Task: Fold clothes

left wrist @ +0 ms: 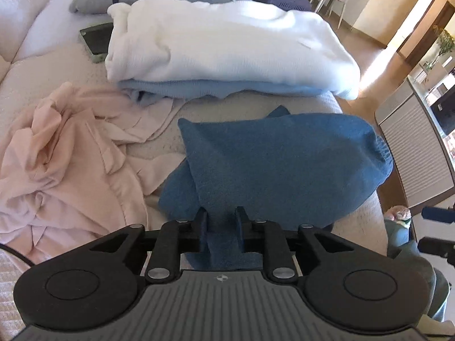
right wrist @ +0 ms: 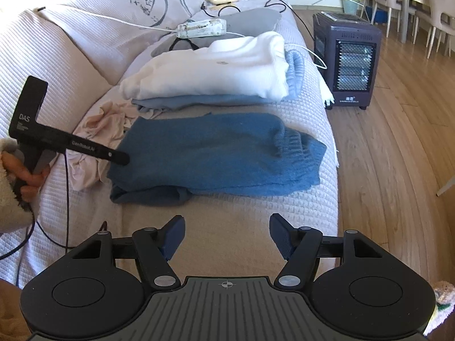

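Observation:
A dark blue knitted sweater [left wrist: 284, 159] [right wrist: 216, 150] lies partly folded on the sofa seat. My left gripper [left wrist: 221, 216] is shut on a fold of its left edge; in the right wrist view the same left gripper [right wrist: 122, 157] meets the sweater's left side, its tips hidden against the cloth. My right gripper [right wrist: 226, 233] hangs open over bare sofa cover, in front of the sweater and apart from it. Behind the sweater sits a stack: a white garment [left wrist: 227, 45] [right wrist: 216, 68] folded on a light blue one [left wrist: 221, 89] [right wrist: 199, 99].
A crumpled pink garment [left wrist: 62, 156] [right wrist: 99, 130] lies left of the sweater. Farther back are a grey cushion [right wrist: 250, 20], a power strip [right wrist: 202, 27] with cables, and a dark tablet [left wrist: 96, 41]. A heater [right wrist: 345, 59] stands on the wooden floor to the right of the sofa's edge [right wrist: 331, 153].

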The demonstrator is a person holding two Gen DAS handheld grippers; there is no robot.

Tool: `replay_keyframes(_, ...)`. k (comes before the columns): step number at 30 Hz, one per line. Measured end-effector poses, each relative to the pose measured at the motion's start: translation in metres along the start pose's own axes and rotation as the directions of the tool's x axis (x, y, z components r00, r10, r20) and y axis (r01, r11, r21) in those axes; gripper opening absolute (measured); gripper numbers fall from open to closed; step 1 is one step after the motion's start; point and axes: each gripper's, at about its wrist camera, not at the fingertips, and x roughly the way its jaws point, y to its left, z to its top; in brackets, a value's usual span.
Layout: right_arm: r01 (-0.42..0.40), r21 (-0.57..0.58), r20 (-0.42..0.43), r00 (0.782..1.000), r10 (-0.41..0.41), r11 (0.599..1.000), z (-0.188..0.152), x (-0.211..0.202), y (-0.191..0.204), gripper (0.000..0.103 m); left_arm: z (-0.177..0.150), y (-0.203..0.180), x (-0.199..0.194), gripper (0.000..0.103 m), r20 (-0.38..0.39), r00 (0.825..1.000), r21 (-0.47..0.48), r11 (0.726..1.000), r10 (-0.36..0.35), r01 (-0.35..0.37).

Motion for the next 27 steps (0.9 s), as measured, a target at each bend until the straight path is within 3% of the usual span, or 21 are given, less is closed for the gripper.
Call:
replay_keyframes(2, 0.004, 0.013, -0.006, 1.0, -0.004, 1.0, -0.001, 0.001, -0.003, 0.067, 0.001, 0.0, -0.003, 0.008, 0.016, 1.0, -0.01, 1.0, -0.025, 0.025)
replay_keyframes(6, 0.008, 0.023, -0.008, 1.0, -0.007, 1.0, -0.001, 0.003, -0.006, 0.067, 0.002, -0.001, -0.015, 0.006, 0.047, 0.998, -0.045, 0.998, -0.039, 0.041)
replay_keyframes(12, 0.009, 0.011, -0.001, 1.0, -0.009, 1.0, 0.002, 0.003, -0.005, 0.067, -0.013, 0.001, -0.064, 0.006, 0.083, 0.978, -0.181, 0.962, -0.19, 0.203)
replay_keyframes(15, 0.002, 0.014, -0.005, 1.0, -0.002, 1.0, 0.002, 0.006, -0.006, 0.067, -0.028, 0.01, -0.048, 0.006, 0.074, 0.989, -0.186, 0.973, -0.128, 0.14)
replay_keyframes(18, -0.001, -0.001, -0.015, 1.0, 0.001, 1.0, 0.004, 0.01, -0.004, 0.067, -0.039, 0.024, 0.001, 0.006, -0.034, 0.998, -0.209, 0.977, -0.055, 0.047)
replay_keyframes(20, 0.001, -0.003, -0.012, 1.0, -0.001, 1.0, 0.004, 0.009, -0.004, 0.067, -0.044, 0.024, 0.012, 0.007, -0.056, 0.998, -0.21, 0.977, -0.037, 0.025)
replay_keyframes(22, 0.001, 0.015, -0.003, 1.0, -0.001, 1.0, 0.003, 0.006, -0.009, 0.067, -0.045, 0.023, 0.017, 0.014, -0.06, 0.998, -0.192, 0.981, -0.005, -0.006)
replay_keyframes(24, 0.006, 0.063, 0.0, 1.0, -0.006, 0.998, 0.003, 0.003, -0.023, 0.067, -0.042, 0.022, 0.022, 0.032, -0.069, 0.996, -0.169, 0.984, 0.047, -0.058)
replay_keyframes(27, 0.037, 0.157, 0.024, 0.999, -0.041, 0.987, 0.009, 0.003, -0.05, 0.067, -0.04, 0.021, 0.014, 0.036, -0.066, 0.997, -0.162, 0.985, 0.049, -0.059)
